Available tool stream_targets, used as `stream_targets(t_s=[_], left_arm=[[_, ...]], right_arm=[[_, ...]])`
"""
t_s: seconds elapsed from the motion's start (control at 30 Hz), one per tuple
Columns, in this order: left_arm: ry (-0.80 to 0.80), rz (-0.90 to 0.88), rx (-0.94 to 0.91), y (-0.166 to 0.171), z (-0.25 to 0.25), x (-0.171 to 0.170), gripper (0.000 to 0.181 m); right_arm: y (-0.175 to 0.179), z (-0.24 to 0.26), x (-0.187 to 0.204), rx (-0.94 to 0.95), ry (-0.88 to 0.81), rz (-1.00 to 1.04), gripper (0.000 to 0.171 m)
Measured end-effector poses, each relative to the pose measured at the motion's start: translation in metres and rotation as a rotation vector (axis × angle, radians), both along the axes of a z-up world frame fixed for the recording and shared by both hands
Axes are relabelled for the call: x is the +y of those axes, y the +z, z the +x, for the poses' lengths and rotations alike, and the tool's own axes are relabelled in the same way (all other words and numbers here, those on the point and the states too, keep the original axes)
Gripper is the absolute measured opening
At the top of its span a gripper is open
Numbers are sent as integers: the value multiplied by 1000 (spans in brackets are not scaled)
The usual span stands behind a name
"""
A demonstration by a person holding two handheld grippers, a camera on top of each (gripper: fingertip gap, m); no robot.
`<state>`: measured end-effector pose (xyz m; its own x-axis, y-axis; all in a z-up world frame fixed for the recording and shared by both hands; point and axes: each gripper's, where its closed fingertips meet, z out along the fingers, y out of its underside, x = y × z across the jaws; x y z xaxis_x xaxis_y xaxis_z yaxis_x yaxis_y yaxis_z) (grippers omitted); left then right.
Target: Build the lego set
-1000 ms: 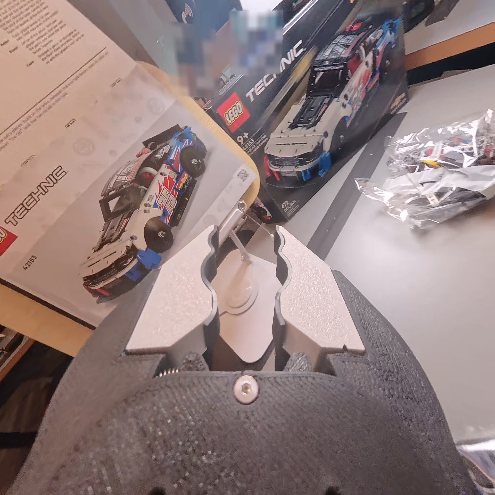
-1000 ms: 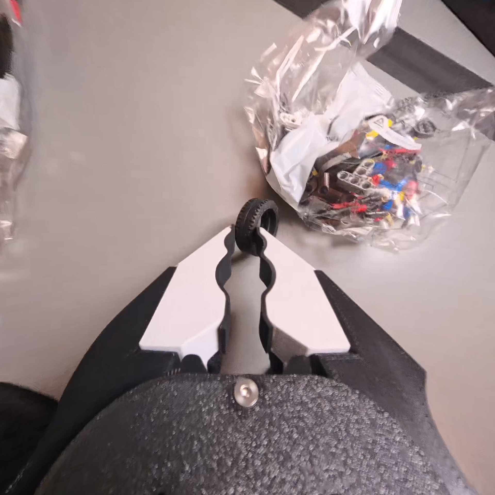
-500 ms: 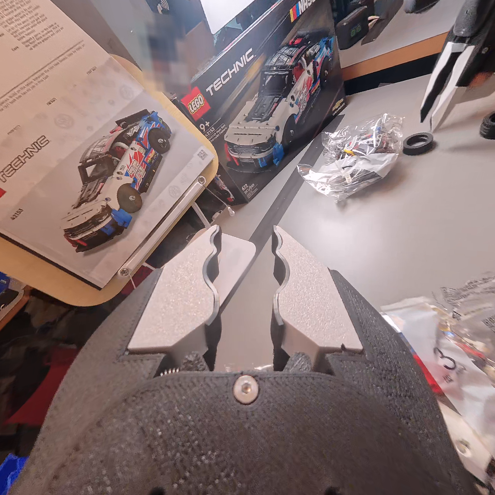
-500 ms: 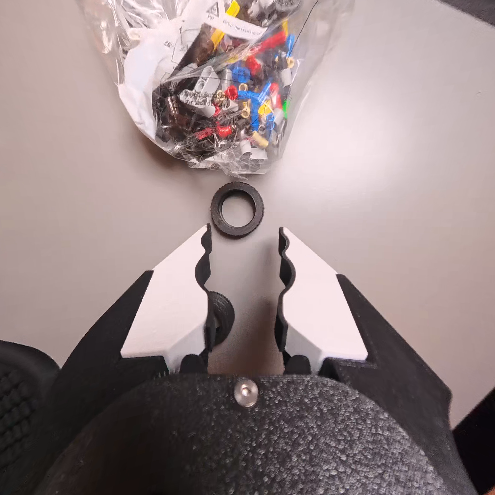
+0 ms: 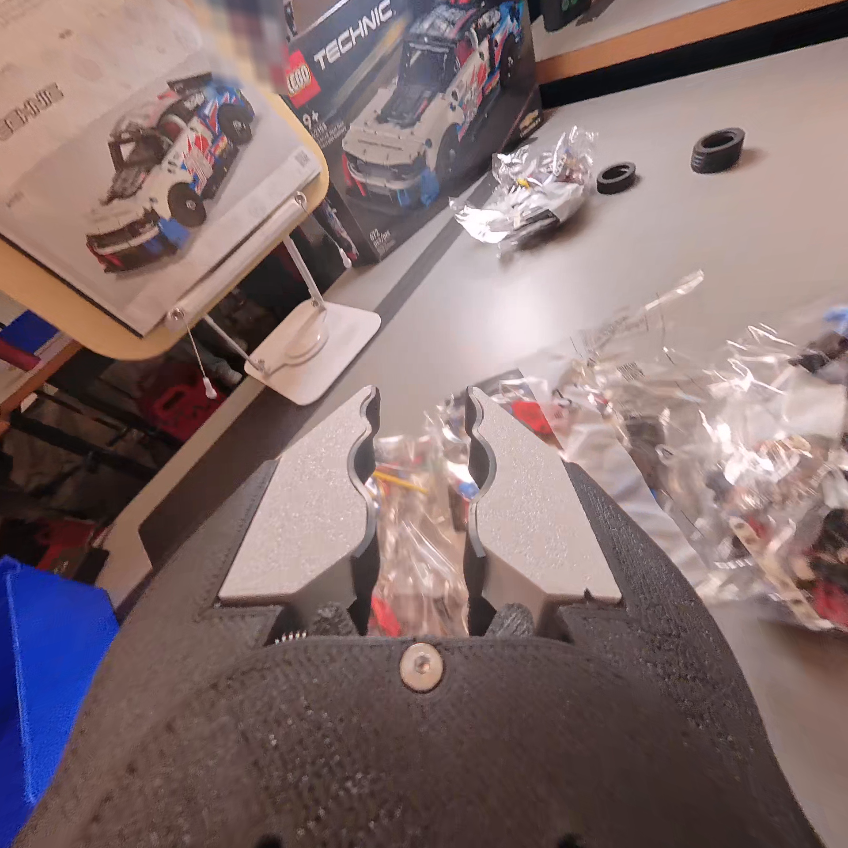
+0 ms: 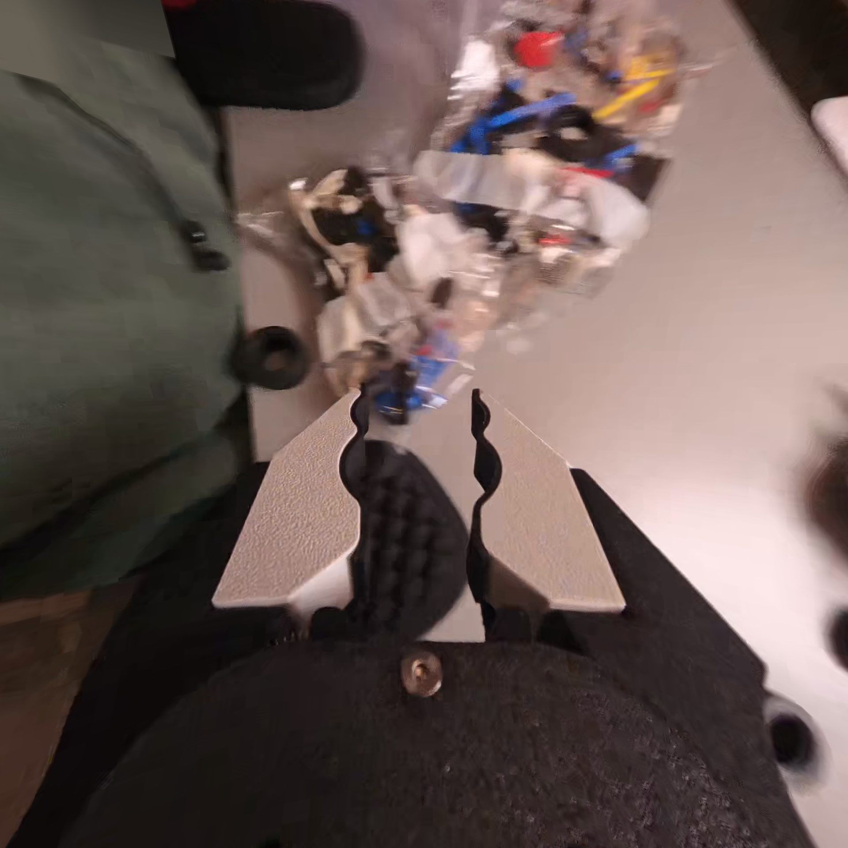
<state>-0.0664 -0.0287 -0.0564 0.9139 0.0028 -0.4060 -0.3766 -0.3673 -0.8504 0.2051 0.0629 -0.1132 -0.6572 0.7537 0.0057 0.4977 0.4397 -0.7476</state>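
Note:
My left gripper [image 5: 422, 394] is open and empty, just above a pile of clear bags of Lego parts [image 5: 642, 436] at the near table edge. Farther off lie another bag of parts [image 5: 527, 202], a thin black tyre [image 5: 617, 178] and a stack of black tyres [image 5: 718, 149]. In the blurred right wrist view, my right gripper [image 6: 417, 394] is open and empty, pointing at the bags of parts [image 6: 504, 206]. A black tyre [image 6: 273, 358] lies to the left of them. A black knobbly object [image 6: 404, 527] shows below and between the fingers.
The set's box [image 5: 413, 92] stands at the back. The instruction booklet [image 5: 137, 160] rests on a stand with a white base [image 5: 316, 348]. A blue bin [image 5: 36, 642] is at the lower left. A person's green garment [image 6: 92, 298] and a black armrest [image 6: 275, 55] are left of the table. Some 30 cm of space lies between my two pairs of fingers. The right gripper is farther from the black armrest [image 6: 275, 55], some 35 cm, than the left, some 25 cm.
My right gripper let go of the thin tyre beside the far bag, then swung to the near bags. My left gripper pulled back from the stand to above the near bags.

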Motion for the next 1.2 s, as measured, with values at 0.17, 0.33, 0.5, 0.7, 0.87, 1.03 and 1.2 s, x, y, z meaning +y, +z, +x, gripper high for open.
stream_targets(t_s=[0.17, 0.33, 0.5, 0.7, 0.87, 1.03, 1.2], left_arm=[[28, 1, -45, -19, 18, -39, 36], [51, 49, -89, -22, 26, -64, 35], [74, 50, -103, -29, 26, -86, 36], [83, 29, -193, -49, 21, -98, 36], [86, -14, -210, -63, 17, -90, 37], [82, -47, -203, -73, 14, -84, 37], [86, -41, -227, -80, 9, -80, 37]], right_arm=[[-62, 32, -107, -163, 231, 90, 61], [-101, 21, -119, -192, 210, 285, 41], [-41, 7, -90, -106, 112, 72, 38], [-41, -48, 128, -45, -516, 317, 39], [-90, -80, 200, -114, -699, 273, 40], [-105, -92, 222, -226, -730, 244, 43], [-65, -104, 207, -123, -691, 202, 62]])
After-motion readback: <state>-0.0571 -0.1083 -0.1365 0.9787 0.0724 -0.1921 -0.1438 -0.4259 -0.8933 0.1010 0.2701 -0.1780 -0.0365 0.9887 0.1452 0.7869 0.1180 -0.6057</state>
